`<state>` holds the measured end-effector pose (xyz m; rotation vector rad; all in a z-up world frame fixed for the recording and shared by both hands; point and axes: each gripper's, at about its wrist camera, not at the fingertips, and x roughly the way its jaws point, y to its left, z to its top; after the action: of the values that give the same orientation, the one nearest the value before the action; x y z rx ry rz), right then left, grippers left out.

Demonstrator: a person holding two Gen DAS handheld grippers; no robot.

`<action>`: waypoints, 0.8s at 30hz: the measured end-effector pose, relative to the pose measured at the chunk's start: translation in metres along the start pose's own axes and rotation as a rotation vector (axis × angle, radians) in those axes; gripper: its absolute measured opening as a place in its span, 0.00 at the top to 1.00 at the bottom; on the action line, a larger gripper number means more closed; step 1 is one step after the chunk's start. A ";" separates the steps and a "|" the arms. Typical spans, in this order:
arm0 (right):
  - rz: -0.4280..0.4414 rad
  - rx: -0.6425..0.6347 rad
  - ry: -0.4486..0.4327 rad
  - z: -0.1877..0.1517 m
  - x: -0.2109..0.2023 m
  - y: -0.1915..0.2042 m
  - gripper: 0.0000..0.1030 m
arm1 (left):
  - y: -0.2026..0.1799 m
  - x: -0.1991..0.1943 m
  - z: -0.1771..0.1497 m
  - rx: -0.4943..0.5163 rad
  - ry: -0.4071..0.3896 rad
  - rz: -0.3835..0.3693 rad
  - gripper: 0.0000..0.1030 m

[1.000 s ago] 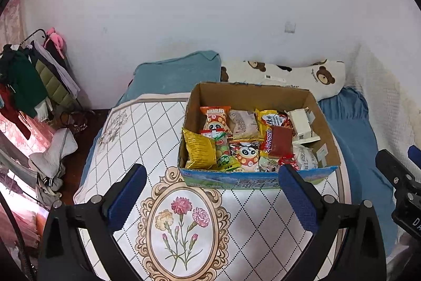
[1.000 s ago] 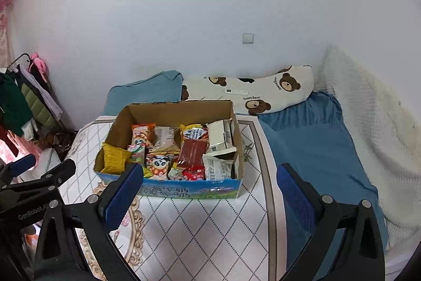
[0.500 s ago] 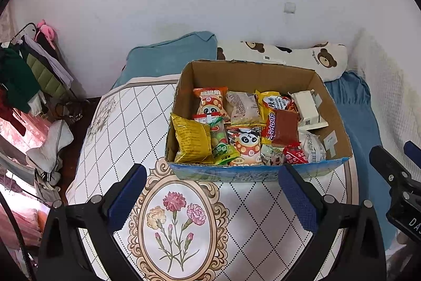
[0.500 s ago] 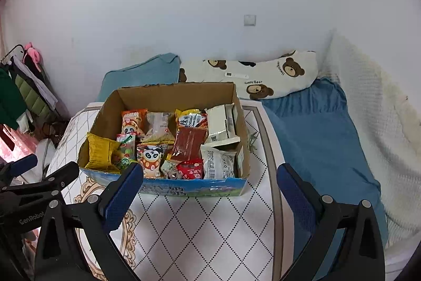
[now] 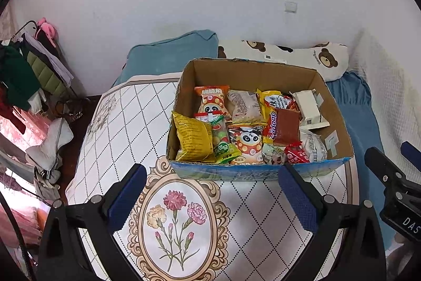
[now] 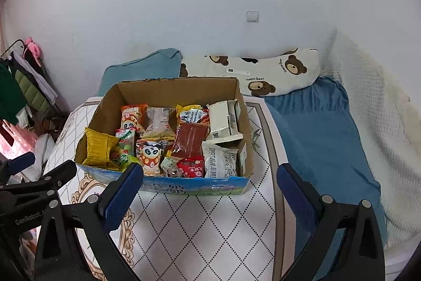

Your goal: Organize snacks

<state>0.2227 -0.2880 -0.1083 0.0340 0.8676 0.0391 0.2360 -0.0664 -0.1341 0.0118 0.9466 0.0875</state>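
Both hand-held grippers, left [image 5: 210, 198] and right [image 6: 209, 195], gape wide and empty, with the snack-filled cardboard box [image 5: 259, 171] just ahead on the bed's quilt [image 5: 123, 123]. Nothing blocks the way. Only the left view shows the quilt's flower medallion [image 5: 179, 225] whole; the right view shows more blue sheet [image 6: 318, 138].

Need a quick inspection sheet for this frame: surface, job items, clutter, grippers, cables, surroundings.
Surface: quilted bed cover, diamond pattern, floral medallion.
Job's things: cardboard box on the cover, packed with snack packets; yellow bag at its left end, white carton at its right.
Clutter: clothes rack left of the bed.
Grippers: left gripper and right gripper open, empty, short of the box.
Cables: nothing seen.
Surroundings: white wall, bear-print pillow, blue pillow.
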 end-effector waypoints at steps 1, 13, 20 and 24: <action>0.001 -0.001 0.001 0.000 0.000 0.000 0.00 | 0.000 0.000 0.000 0.000 0.002 0.001 0.01; 0.010 -0.014 -0.003 0.001 0.000 0.005 0.00 | 0.000 -0.006 0.002 -0.005 0.002 -0.005 0.01; 0.011 -0.016 -0.006 0.003 -0.002 0.005 0.00 | 0.001 -0.007 0.002 -0.006 0.001 -0.007 0.01; 0.011 -0.014 -0.008 0.003 -0.003 0.005 0.00 | 0.001 -0.008 0.003 -0.007 0.002 -0.008 0.01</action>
<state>0.2227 -0.2831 -0.1040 0.0261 0.8594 0.0548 0.2333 -0.0661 -0.1256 0.0017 0.9479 0.0836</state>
